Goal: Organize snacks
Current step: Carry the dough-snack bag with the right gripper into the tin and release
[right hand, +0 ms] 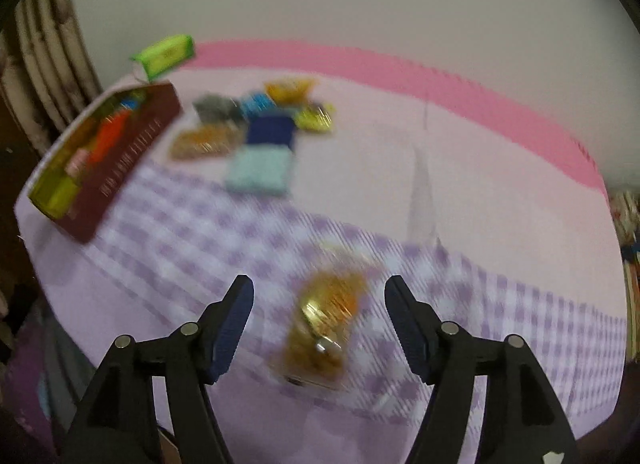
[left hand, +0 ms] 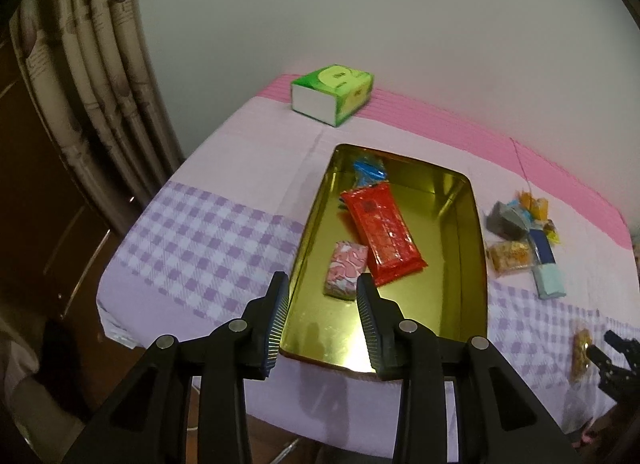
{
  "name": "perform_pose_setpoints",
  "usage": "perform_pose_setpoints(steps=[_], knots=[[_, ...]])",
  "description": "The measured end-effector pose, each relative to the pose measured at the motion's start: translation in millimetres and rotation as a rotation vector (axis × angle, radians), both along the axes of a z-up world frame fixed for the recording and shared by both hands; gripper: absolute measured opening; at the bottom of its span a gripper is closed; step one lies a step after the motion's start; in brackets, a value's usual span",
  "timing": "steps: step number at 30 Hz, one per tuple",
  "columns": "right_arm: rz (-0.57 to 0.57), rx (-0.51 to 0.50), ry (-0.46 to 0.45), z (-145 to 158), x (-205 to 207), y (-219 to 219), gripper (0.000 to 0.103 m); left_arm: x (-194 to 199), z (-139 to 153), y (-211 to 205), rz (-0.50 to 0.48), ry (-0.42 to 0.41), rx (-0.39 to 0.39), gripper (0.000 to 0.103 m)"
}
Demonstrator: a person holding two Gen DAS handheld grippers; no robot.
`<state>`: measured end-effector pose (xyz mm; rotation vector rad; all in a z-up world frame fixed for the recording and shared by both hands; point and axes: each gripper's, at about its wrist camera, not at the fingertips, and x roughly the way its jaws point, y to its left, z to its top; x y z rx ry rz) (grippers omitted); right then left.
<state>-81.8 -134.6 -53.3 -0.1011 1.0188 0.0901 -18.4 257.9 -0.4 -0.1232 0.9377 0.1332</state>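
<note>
A gold tin [left hand: 444,224] lies on the checked cloth and holds a red packet [left hand: 382,234], a pink-and-white packet [left hand: 346,268] and a blue packet [left hand: 370,170]. My left gripper [left hand: 322,284] hovers over the tin's near end. Its jaws are a little apart, with nothing between them. In the right wrist view the tin [right hand: 120,168] shows its dark red outer wall at the left. My right gripper [right hand: 319,296] stands open above a golden snack packet [right hand: 326,316]. The packet lies on the cloth between the fingers, and the pads do not touch it.
Several loose snacks [left hand: 520,236] [right hand: 256,132] lie in a heap to the right of the tin. A green tissue pack [left hand: 332,94] [right hand: 166,52] sits at the back by the wall. A curtain [left hand: 92,64] hangs to the left. The table's front edge runs just below both grippers.
</note>
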Motion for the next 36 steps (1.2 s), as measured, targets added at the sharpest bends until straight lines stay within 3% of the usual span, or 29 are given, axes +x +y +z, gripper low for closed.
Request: perform_pose_setpoints(steps=[4,6,9,13,17,21,29,36], knots=[[-0.031,0.003,0.071,-25,10,0,0.061,0,0,-7,-0.019,0.0,0.027,0.038],[-0.045,0.007,0.07,-32,10,2,0.043,0,-1,-9,-0.024,0.005,0.036,0.039],[-0.038,0.006,0.052,-30,6,6,0.036,1,-2,-10,-0.021,0.007,0.035,0.039],[0.002,0.178,-0.026,15,12,20,0.036,0,0,-6,-0.001,-0.011,0.015,0.039],[0.154,0.264,-0.115,76,43,76,0.036,2,-2,-4,0.005,0.001,0.007,0.039],[0.264,0.335,-0.112,94,88,137,0.036,2,-3,-4,0.007,0.004,0.016,0.039],[0.325,0.365,-0.004,51,160,223,0.036,5,-5,-3,0.012,0.002,0.068,0.04],[0.307,0.32,0.059,20,195,256,0.036,9,-10,-2,0.007,0.028,0.074,0.044]])
